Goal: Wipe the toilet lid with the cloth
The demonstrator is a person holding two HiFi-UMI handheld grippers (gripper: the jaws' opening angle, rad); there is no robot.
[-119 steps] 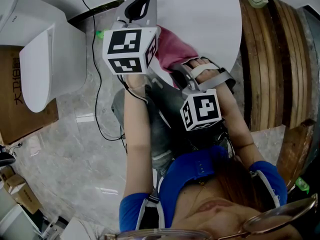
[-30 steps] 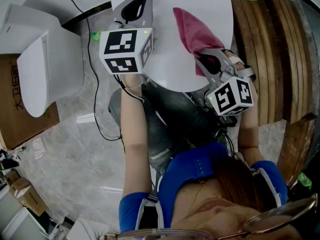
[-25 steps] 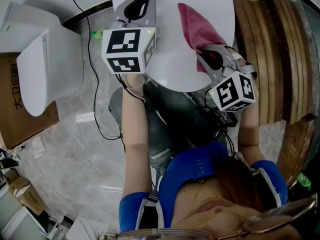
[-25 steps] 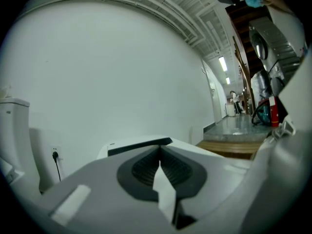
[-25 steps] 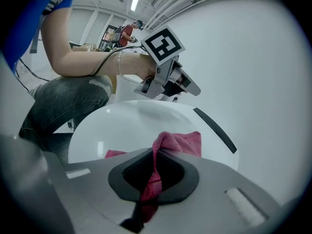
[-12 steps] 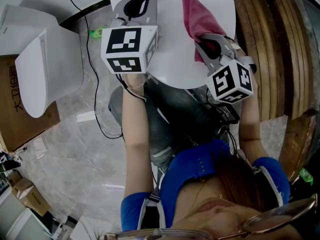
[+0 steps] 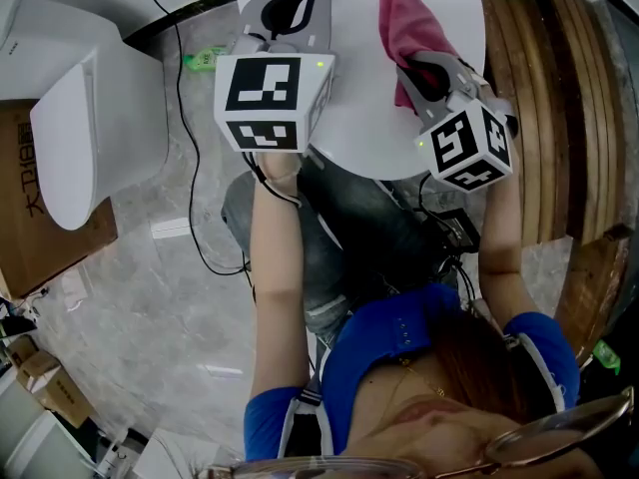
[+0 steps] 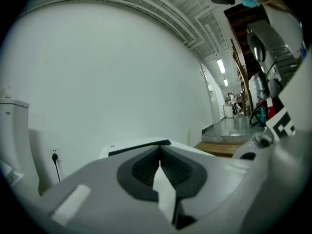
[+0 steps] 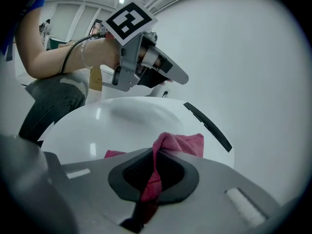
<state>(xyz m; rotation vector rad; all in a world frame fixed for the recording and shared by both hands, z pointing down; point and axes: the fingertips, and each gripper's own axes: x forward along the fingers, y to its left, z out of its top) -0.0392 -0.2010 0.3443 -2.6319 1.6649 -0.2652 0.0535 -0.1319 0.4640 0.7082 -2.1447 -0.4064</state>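
Observation:
The white toilet lid [image 7: 364, 108] lies closed at the top of the head view. A pink cloth [image 7: 407, 20] rests on the lid's right part, and my right gripper [image 7: 423, 72] is shut on its near end. In the right gripper view the cloth [image 9: 181, 142] bunches up between the pads and spreads onto the lid [image 9: 122, 126]. My left gripper [image 7: 293, 10] hovers over the lid's left part, shut with nothing in it. Its pads meet in the left gripper view [image 8: 160, 154]. The right gripper view shows the left gripper [image 9: 168, 77] raised above the lid.
A second white toilet [image 7: 90, 118] stands at the left, beside a cardboard box [image 7: 30, 198]. A black cable [image 7: 190, 148] runs across the marble floor, and a green bottle [image 7: 205, 61] lies near it. A wooden slatted platform [image 7: 559, 98] borders the right side. The person's knees are under the lid's near edge.
My right gripper has dragged the cloth from the lid's near middle to its right side, then farther away along that side. The left gripper has stayed over the lid's left part.

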